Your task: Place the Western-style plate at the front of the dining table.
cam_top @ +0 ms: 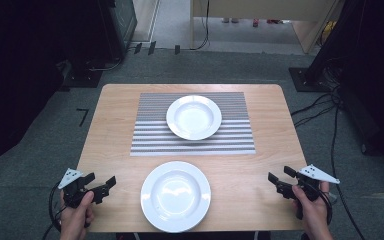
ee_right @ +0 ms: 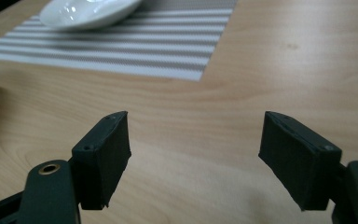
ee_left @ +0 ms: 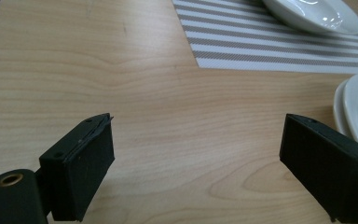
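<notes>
No writing or brand mark is legible anywhere. On the pale wood-grain table point(cam_top: 260, 150), a stack of glossy white round plates point(cam_top: 175, 196) sits at the near edge, between the two grippers. A white soup plate point(cam_top: 194, 117) rests on the grey-and-white striped woven placemat point(cam_top: 150, 135) farther back. The left gripper point(cam_top: 100, 185) and right gripper point(cam_top: 281, 181), matte black, both stand wide with nothing between their jaws.

The high view looks down over the whole table point(cam_top: 260, 150); both gripper views sit low and close above its wood, facing inward, sharing the striped mat point(ee_left: 261, 46)
</notes>
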The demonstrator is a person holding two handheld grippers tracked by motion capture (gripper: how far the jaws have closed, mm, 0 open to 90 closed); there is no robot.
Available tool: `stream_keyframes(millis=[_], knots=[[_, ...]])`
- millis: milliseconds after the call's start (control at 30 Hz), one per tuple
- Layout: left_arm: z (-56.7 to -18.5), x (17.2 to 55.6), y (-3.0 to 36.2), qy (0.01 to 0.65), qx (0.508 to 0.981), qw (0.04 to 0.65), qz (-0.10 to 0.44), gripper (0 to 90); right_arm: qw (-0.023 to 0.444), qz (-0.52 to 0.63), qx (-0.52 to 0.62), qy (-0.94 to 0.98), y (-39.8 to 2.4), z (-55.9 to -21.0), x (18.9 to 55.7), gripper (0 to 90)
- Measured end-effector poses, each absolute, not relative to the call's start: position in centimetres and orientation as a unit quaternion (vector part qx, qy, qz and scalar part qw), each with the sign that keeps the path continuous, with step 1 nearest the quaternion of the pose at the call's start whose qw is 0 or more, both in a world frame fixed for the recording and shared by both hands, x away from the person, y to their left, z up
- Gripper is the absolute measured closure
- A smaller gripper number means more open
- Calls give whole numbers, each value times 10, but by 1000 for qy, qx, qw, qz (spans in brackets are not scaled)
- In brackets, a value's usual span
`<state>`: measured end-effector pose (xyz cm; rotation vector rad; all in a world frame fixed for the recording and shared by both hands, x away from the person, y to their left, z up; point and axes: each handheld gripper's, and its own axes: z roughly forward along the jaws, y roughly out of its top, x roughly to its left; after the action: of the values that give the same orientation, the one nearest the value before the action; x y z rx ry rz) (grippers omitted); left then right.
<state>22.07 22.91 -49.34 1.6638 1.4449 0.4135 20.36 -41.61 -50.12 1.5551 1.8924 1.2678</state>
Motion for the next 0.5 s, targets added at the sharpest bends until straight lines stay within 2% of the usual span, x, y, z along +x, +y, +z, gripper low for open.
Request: stream_keyframes(millis=[267, 500], knots=[[-501, 209, 235, 576, 689, 412, 157, 99, 184, 435, 573, 670, -435, -510, 190, 236], [-507, 206, 243, 586, 688, 395, 166, 99, 182, 406, 592, 672, -449, -518, 181, 230]])
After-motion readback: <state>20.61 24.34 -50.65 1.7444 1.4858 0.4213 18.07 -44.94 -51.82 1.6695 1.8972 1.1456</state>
